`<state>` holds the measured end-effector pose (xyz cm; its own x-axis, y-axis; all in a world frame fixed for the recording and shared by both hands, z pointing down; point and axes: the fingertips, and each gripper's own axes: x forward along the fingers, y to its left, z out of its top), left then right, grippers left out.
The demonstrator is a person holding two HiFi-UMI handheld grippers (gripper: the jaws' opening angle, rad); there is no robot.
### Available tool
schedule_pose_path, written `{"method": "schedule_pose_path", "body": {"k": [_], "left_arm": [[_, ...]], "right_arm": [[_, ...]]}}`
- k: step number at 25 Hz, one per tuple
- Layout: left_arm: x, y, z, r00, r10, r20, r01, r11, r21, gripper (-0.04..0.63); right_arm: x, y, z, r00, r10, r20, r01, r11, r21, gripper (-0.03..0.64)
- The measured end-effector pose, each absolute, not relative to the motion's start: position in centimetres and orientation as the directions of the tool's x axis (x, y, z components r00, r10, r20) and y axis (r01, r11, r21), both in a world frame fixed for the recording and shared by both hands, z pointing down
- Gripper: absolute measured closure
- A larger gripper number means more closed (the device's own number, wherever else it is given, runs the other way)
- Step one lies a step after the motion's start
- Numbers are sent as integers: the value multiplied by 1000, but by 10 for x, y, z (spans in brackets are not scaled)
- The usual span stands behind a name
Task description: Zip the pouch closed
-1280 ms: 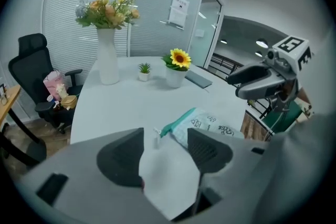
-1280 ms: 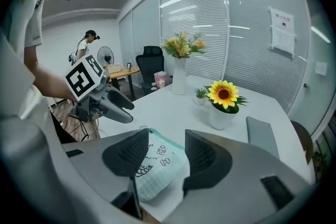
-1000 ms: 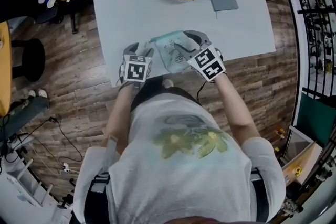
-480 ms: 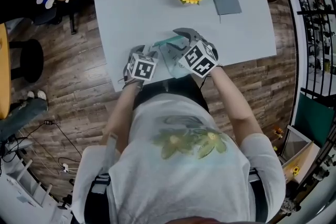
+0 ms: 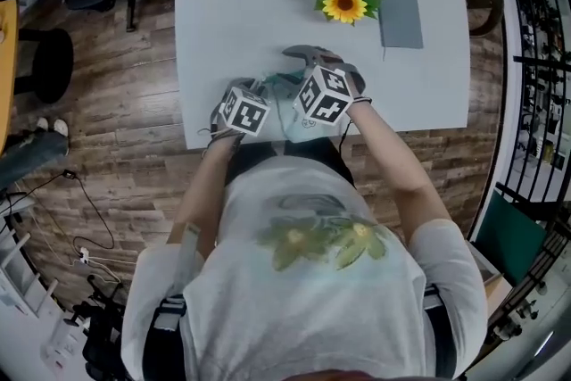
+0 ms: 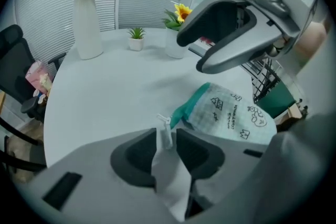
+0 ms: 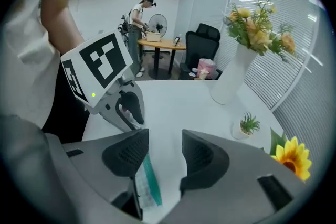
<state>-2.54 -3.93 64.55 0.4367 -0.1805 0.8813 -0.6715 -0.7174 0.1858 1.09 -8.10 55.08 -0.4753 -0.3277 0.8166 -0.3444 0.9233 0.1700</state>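
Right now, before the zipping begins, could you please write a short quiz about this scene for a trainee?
1. True or false: the yellow sunflower stands on the white table.
2. What is between the left gripper's jaws? A) the small white zipper pull B) a small green plant C) a grey notebook
3. Fill in: the zipper edge of the white printed fabric pouch is ___ in colour.
Key: 1 true. 2 A; the jaws are closing on it. 3 teal.
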Motion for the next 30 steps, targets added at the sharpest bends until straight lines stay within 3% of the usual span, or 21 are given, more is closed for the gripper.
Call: {"method": "schedule_pose_path", "body": {"k": [4, 17, 26, 30], "left_arm": [[-28, -42, 648, 411, -203, 889, -693, -703, 160, 560], [-25, -44, 650, 376, -234, 897, -644, -761, 71, 569], [-24, -44, 652, 374, -229, 899, -640, -765, 71, 569], [-24, -44, 652, 376, -231, 897, -645, -761, 75, 569]], "right_arm": [[4, -86, 562, -481, -269, 834, -241, 956, 169, 408], [-24, -83, 617, -422, -159, 892, 237, 931, 278, 408], [-37, -74, 630, -396, -97, 913, 570, 754, 328, 427], [-38, -66, 633, -376, -61, 925, 715, 616, 331, 470]]}}
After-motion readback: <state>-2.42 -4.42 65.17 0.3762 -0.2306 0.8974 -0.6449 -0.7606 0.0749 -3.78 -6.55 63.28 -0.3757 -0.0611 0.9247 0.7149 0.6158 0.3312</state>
